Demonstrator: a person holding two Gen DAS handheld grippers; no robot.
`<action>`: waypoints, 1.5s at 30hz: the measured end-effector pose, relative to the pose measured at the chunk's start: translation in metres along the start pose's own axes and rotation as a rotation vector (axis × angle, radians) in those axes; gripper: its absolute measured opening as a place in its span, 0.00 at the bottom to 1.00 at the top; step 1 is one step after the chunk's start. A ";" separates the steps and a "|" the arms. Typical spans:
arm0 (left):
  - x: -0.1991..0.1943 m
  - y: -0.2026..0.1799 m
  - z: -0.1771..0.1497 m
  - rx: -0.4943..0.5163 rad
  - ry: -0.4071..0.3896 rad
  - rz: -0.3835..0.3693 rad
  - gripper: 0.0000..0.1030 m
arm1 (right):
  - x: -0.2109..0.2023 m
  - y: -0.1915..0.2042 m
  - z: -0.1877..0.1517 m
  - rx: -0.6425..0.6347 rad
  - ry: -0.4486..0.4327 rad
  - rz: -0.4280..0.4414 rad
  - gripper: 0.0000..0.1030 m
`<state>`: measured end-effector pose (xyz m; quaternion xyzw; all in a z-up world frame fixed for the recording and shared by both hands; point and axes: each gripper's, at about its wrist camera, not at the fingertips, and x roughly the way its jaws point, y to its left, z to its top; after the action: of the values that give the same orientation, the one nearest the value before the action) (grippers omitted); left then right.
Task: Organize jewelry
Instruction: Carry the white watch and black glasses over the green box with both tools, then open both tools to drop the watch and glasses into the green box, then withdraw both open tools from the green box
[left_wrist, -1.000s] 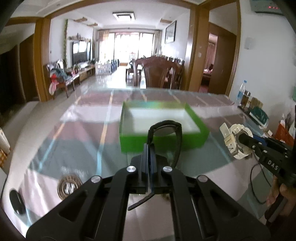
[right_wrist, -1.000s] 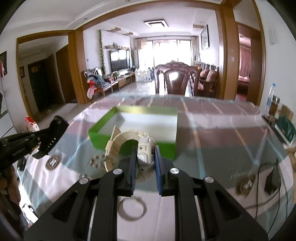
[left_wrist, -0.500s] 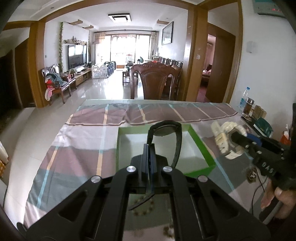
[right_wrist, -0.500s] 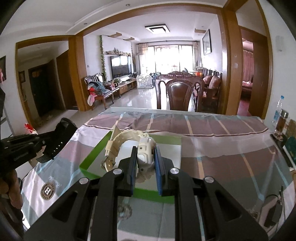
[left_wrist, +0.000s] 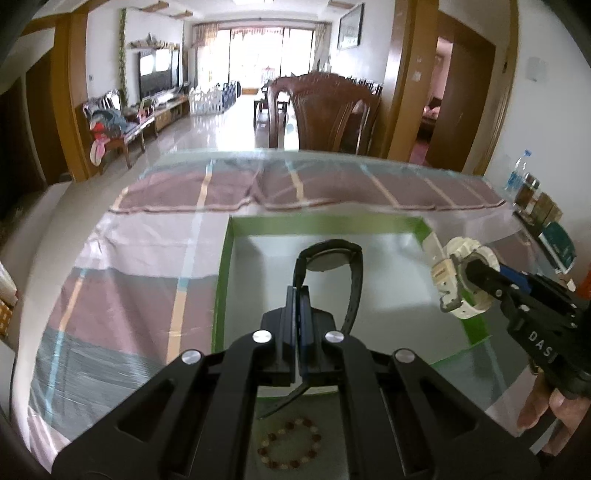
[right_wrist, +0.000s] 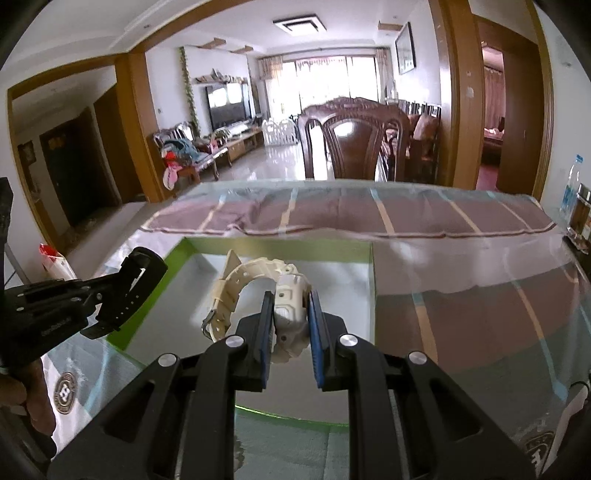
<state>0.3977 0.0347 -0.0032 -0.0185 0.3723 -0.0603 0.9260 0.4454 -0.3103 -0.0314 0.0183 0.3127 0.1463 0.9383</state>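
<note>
My left gripper (left_wrist: 298, 295) is shut on the strap of a black watch (left_wrist: 334, 258) and holds it over the left half of the green tray (left_wrist: 221, 280). My right gripper (right_wrist: 290, 306) is shut on a white watch (right_wrist: 258, 280) and holds it over the same tray (right_wrist: 371, 280), to the right of the left gripper (right_wrist: 122, 284). In the left wrist view the white watch (left_wrist: 461, 280) hangs above the tray's right wall. A beaded bracelet (left_wrist: 290, 446) lies on the glass table in front of the tray, partly hidden by my left gripper.
The glass table covers a striped cloth (left_wrist: 147, 266). Bottles and boxes (left_wrist: 535, 199) stand at the table's right edge. A wooden chair (right_wrist: 354, 144) stands behind the far edge. Round logo coasters (right_wrist: 64, 391) lie at the near left and near right. A cable lies at the right.
Both grippers have moved forward and lowered with their watches, from in front of the tray to over its inside. The bracelet now shows below my left gripper.
</note>
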 end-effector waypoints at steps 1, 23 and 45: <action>0.006 0.001 -0.002 -0.004 0.014 -0.002 0.02 | 0.003 0.000 -0.002 -0.001 0.007 0.000 0.17; 0.001 0.004 -0.011 0.018 -0.132 0.123 0.87 | 0.005 -0.012 -0.017 0.016 -0.004 -0.082 0.73; -0.184 0.002 -0.203 -0.060 -0.275 0.092 0.96 | -0.206 0.032 -0.168 -0.018 -0.109 0.000 0.75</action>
<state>0.1258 0.0617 -0.0229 -0.0370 0.2441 -0.0034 0.9690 0.1803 -0.3482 -0.0422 0.0180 0.2598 0.1478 0.9541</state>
